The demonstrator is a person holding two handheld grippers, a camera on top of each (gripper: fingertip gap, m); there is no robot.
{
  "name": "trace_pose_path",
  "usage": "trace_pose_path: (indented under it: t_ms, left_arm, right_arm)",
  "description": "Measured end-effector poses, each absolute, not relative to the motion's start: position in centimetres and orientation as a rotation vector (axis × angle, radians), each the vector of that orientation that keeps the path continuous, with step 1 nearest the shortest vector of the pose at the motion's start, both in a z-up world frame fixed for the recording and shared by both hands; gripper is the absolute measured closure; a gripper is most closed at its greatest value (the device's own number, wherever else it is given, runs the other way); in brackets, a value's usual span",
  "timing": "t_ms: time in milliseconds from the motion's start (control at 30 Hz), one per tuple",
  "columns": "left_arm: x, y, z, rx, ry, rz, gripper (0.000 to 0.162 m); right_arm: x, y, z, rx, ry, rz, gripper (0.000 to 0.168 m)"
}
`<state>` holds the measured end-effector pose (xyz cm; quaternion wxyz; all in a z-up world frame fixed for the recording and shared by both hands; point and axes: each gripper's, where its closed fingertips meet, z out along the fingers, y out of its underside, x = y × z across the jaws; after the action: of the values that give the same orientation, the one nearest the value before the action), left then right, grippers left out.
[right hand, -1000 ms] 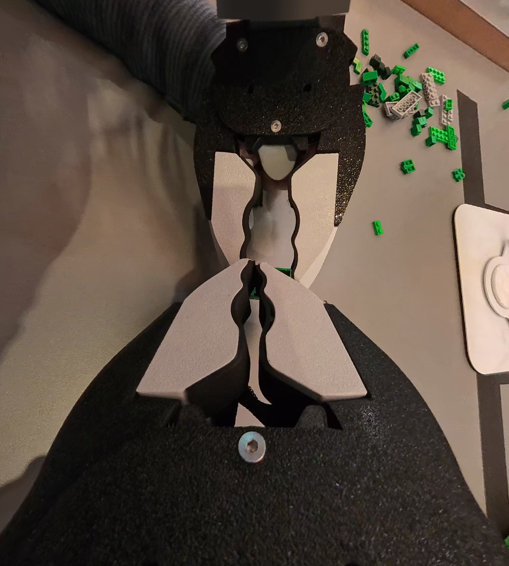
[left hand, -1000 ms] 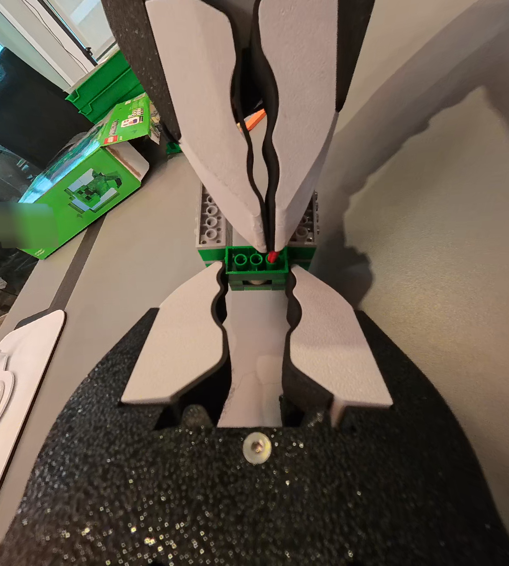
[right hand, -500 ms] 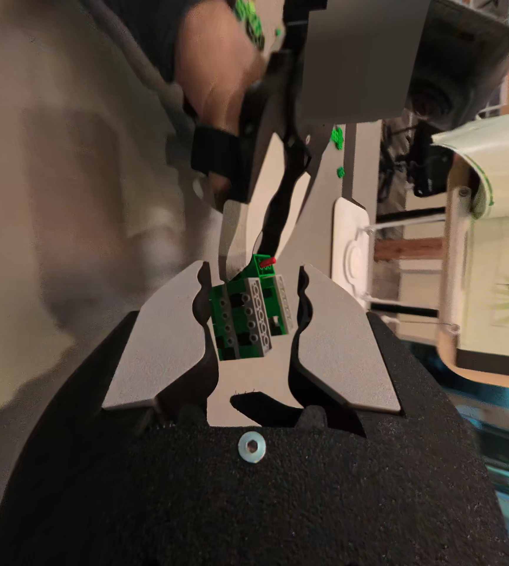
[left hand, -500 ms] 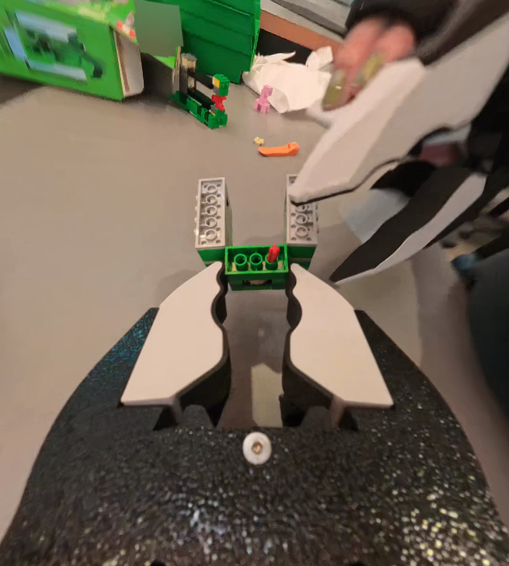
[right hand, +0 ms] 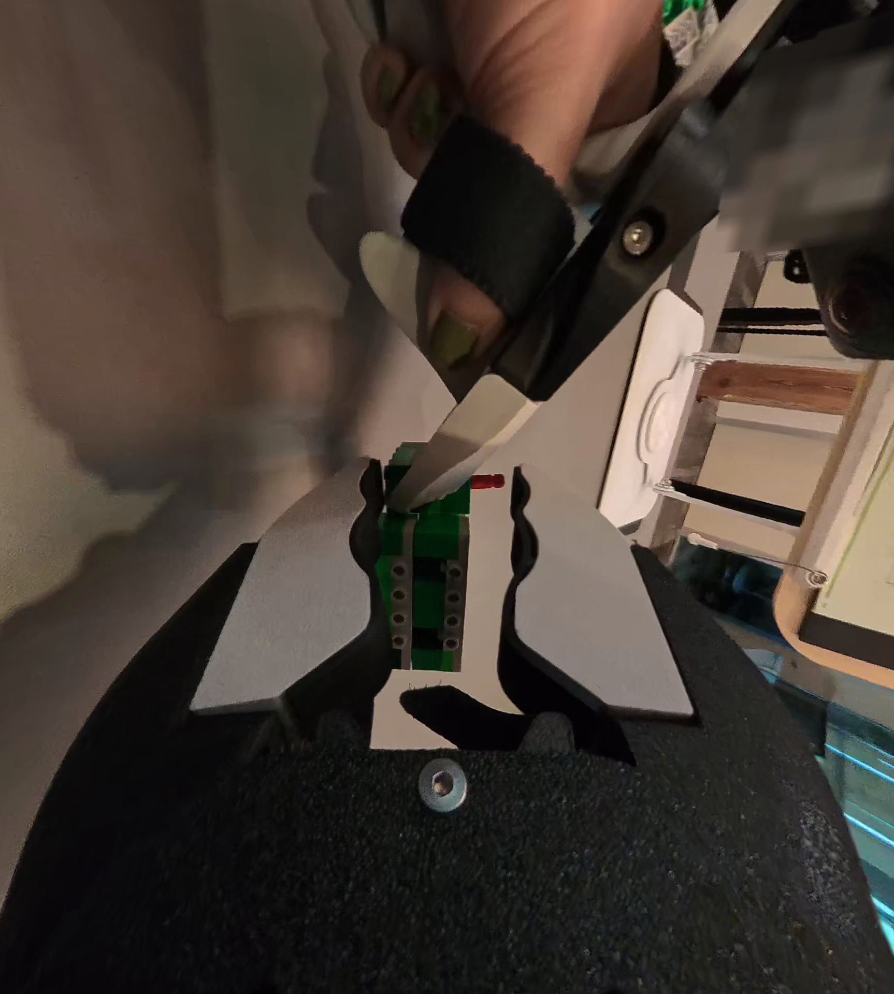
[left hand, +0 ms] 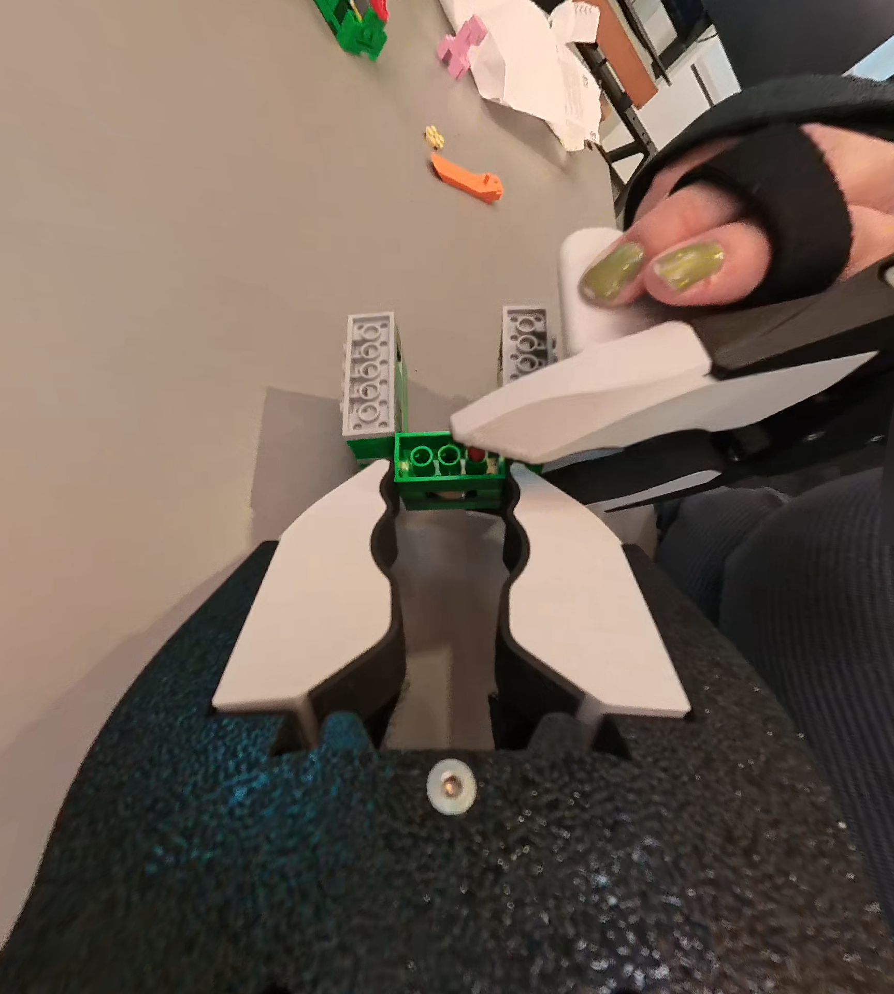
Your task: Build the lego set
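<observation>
Left wrist view: the grey table (left hand: 138,269) is the largest thing; every place below is given relative to the green-and-grey lego assembly (left hand: 447,473).
Left gripper (left hand: 447,484): its 2 fingertips clamp the assembly's green end block on both sides, jaws closed on it, holding it above the table.
Right gripper (left hand: 493,457): enters from the right of the assembly, across its green end, upper finger tip over the red peg (left hand: 477,454); in its own view the jaws stand open (right hand: 447,484), gripping nothing.
Long axis: the 2 grey beams (left hand: 372,376) run away from the left gripper, so in the right wrist view the assembly (right hand: 426,586) lies lengthwise between the open fingers.
Red peg side: it juts sideways (right hand: 488,480) toward the right finger.
Nearer gripper: left holds; right is free, likely to press or regrip.
</observation>
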<state>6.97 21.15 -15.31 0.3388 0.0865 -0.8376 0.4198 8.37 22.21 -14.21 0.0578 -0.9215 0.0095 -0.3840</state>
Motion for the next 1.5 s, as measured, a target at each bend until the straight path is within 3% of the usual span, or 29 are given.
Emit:
trace_pose_path:
  t_ms: [833,967,1133,1333,1500]
  left_arm:
    - [6.7,21.0,-15.5,0.243,-2.144,1.077,0.126]
    - [8.0,21.2,-16.2,0.231,-2.261,1.116,0.126]
    - [11.1,21.5,-15.9,0.239,-2.41,1.284,0.126]
    - [16.9,22.5,-13.9,0.272,-2.702,1.788,0.126]
    - [19.6,24.5,-13.2,0.243,-2.932,2.113,0.126]
  right_arm:
    - [8.0,22.2,-14.7,-2.778,0.052,-1.043,0.133]
    - [7.8,22.3,-13.5,-2.669,0.11,-1.111,0.114]
    - [7.7,21.5,-9.5,-2.351,0.284,-1.173,0.089]
    - [11.3,18.2,-5.1,-1.747,0.586,-1.193,0.086]
    - [15.9,14.6,-4.5,-1.299,0.753,-1.173,0.088]
